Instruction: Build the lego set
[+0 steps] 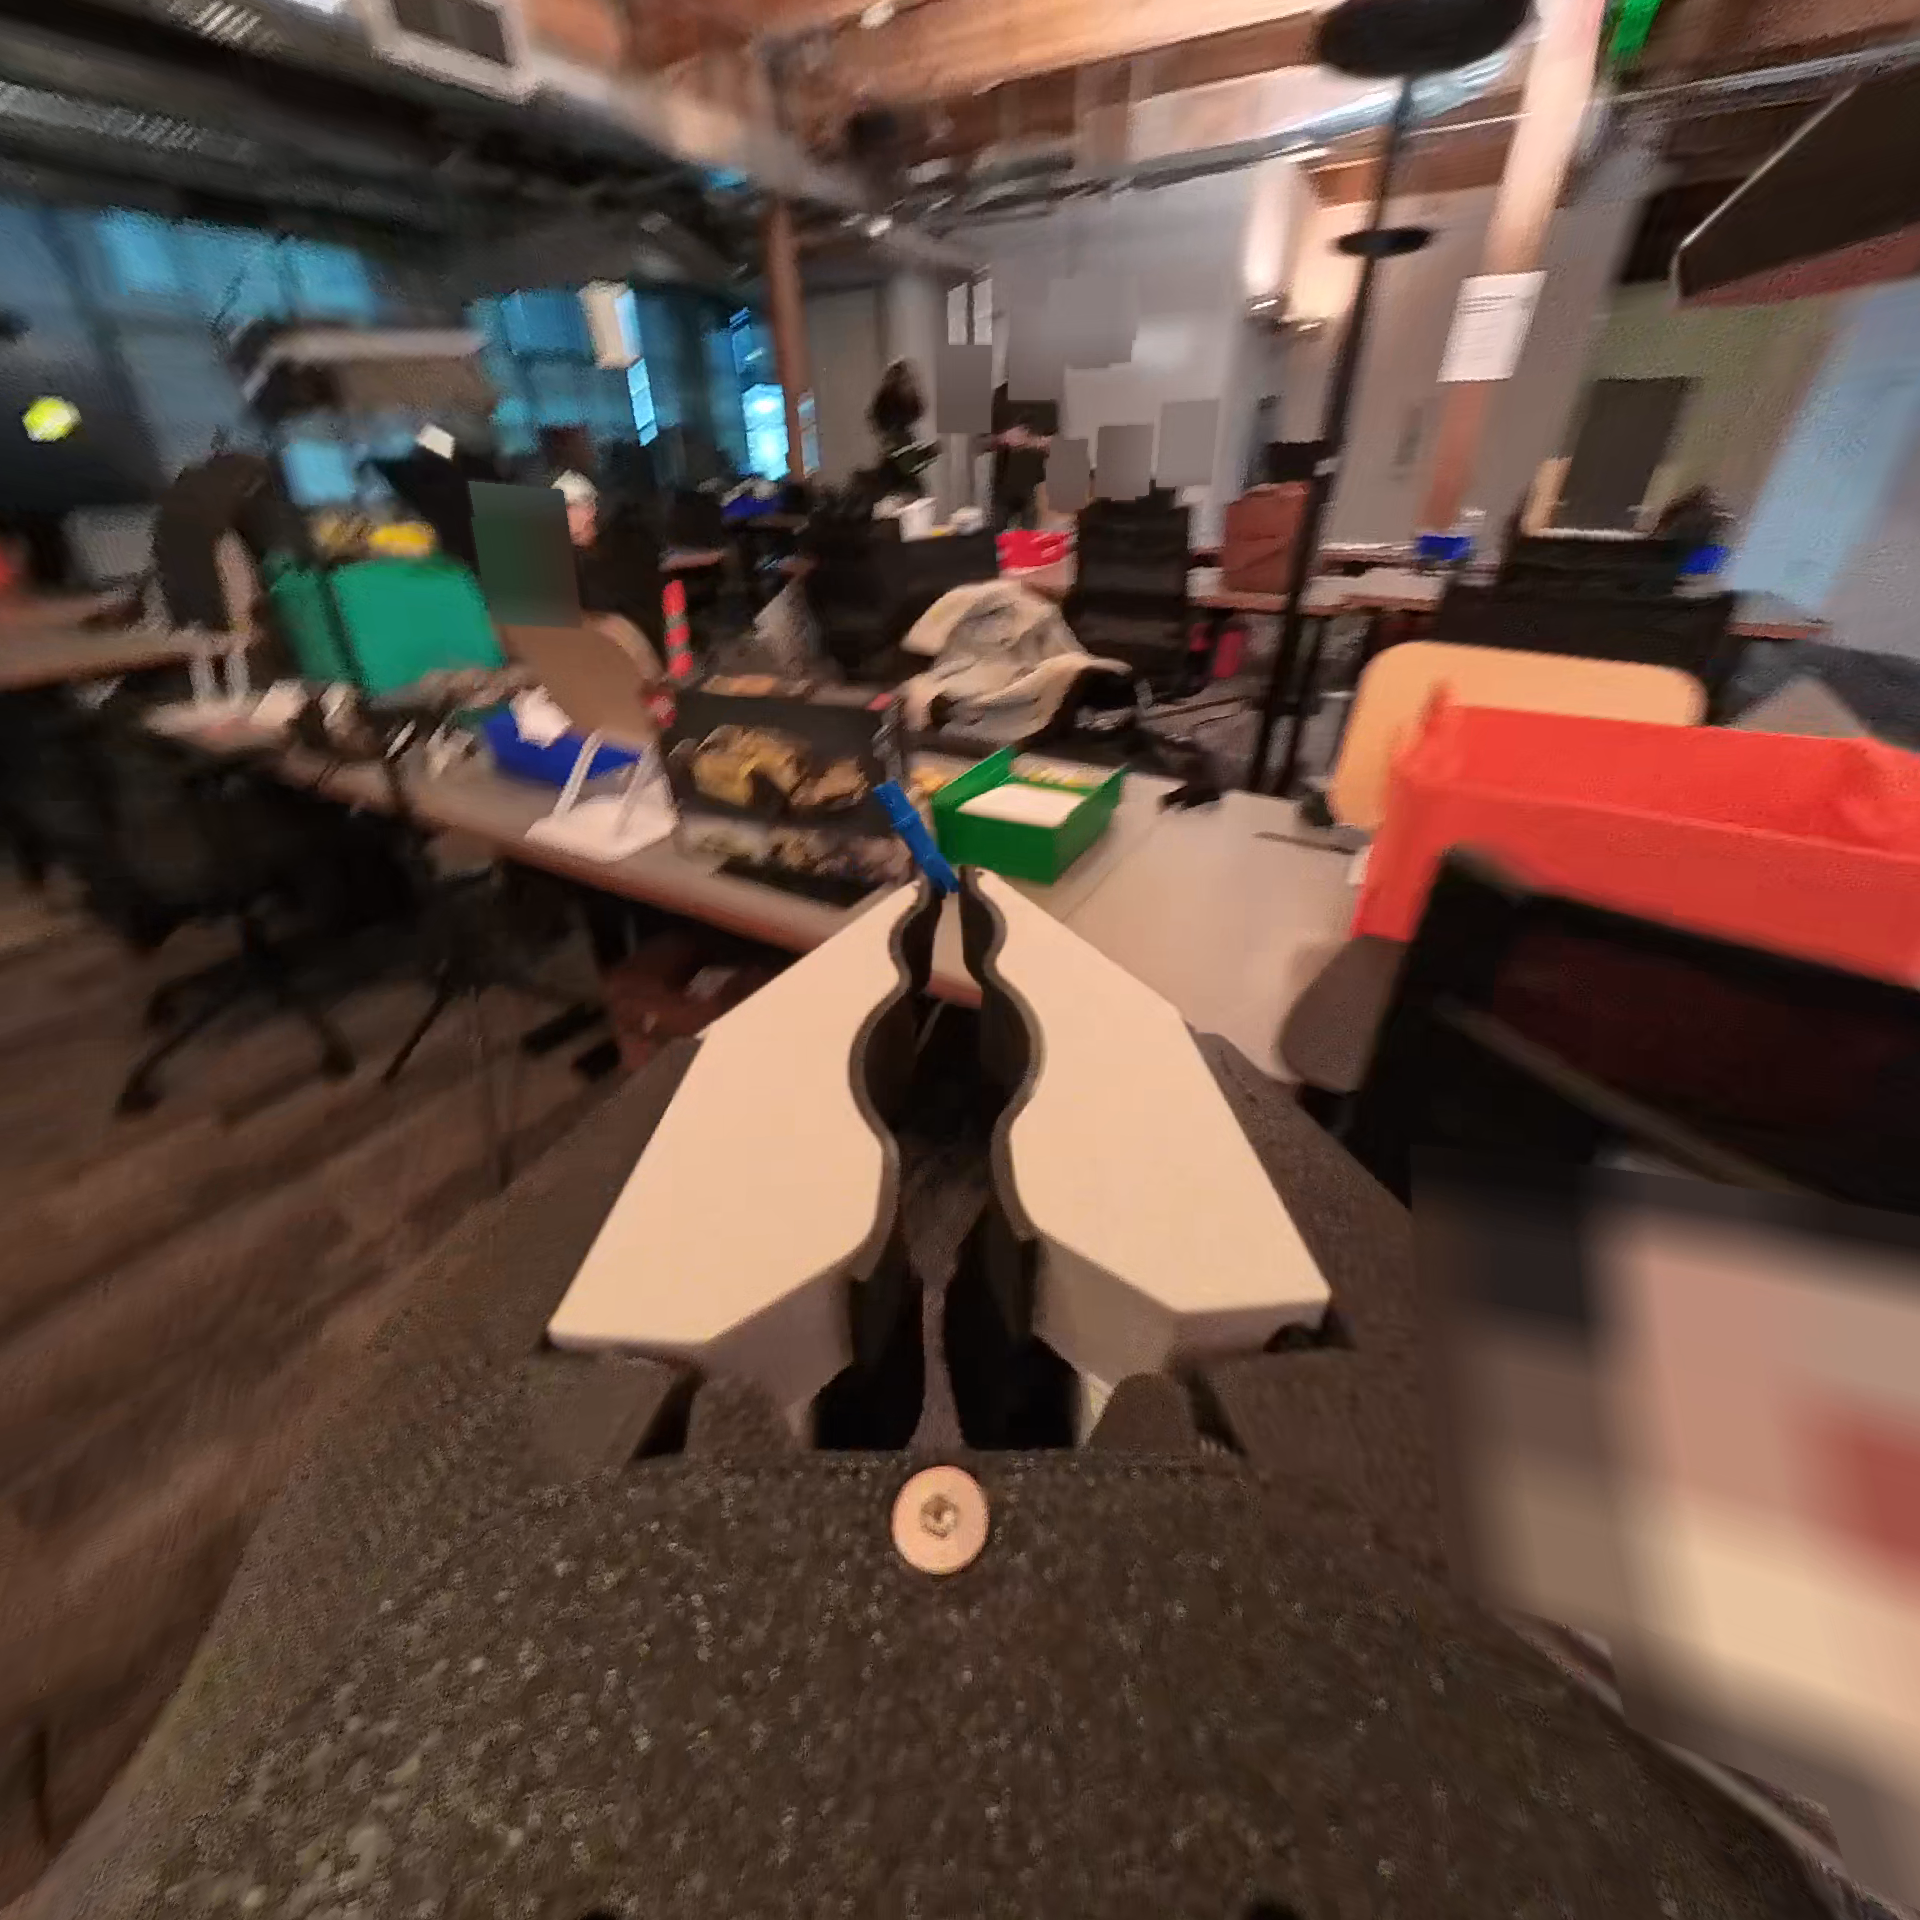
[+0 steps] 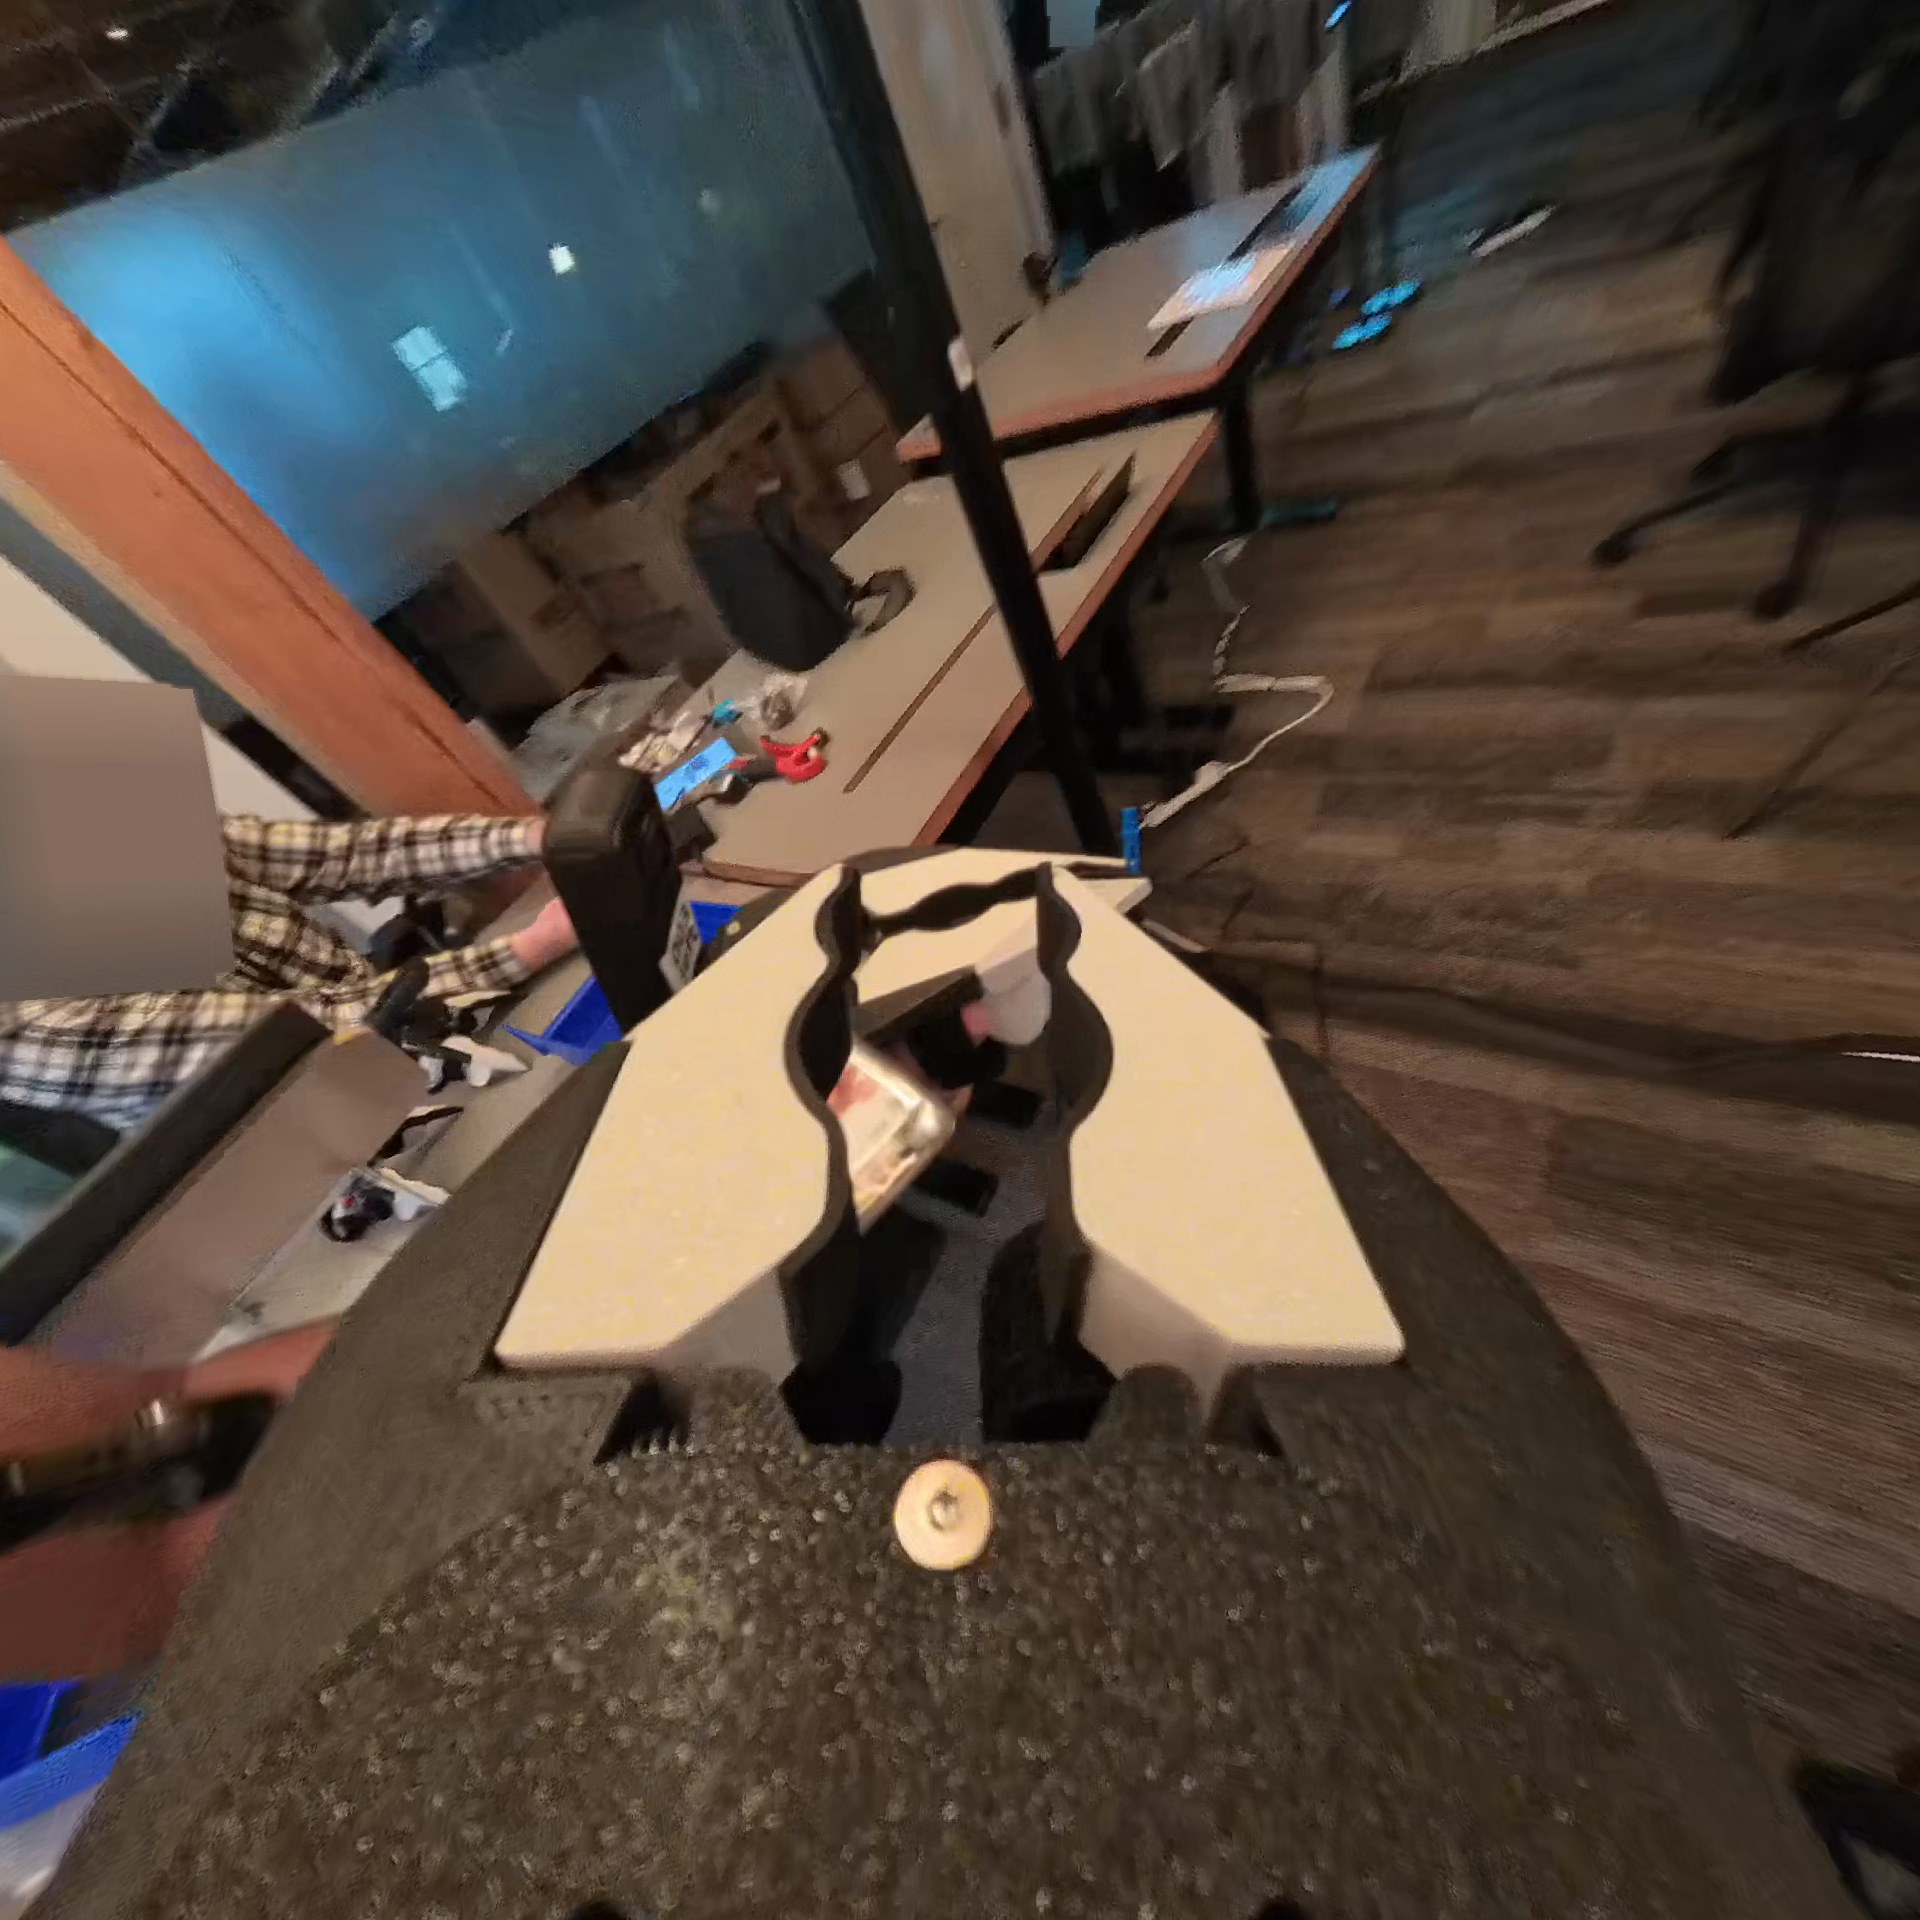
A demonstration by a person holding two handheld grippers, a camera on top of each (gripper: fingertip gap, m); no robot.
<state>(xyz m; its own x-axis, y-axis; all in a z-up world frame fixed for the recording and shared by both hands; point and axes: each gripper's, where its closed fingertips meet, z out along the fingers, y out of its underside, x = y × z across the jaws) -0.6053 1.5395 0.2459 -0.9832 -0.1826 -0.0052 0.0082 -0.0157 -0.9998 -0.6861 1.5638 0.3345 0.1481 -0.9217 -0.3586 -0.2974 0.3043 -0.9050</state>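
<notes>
Two grippers sit mid-frame: the left gripper [image 1: 948,883] pinches a slim blue lego piece [image 1: 914,834] at its tips, raised above a grey table edge [image 1: 665,873] with open floor lower left. The right gripper [image 2: 948,883] is spread, its matte cream fingers [image 2: 686,1132] wavy-edged, plank floor [image 2: 1558,935] open at right

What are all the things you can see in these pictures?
Blue lego piece: one, blue, pinched at the left gripper's tips.
Green box: one, green, on the long table.
Orange bin: one, orange, right side of the left wrist view.
Red clamp: one, red, on a grey desk.
Person's plaid sleeve: one, reaching in from the left.
Left gripper: white fingers, closed on the piece.
Right gripper: white fingers, open, empty.
</notes>
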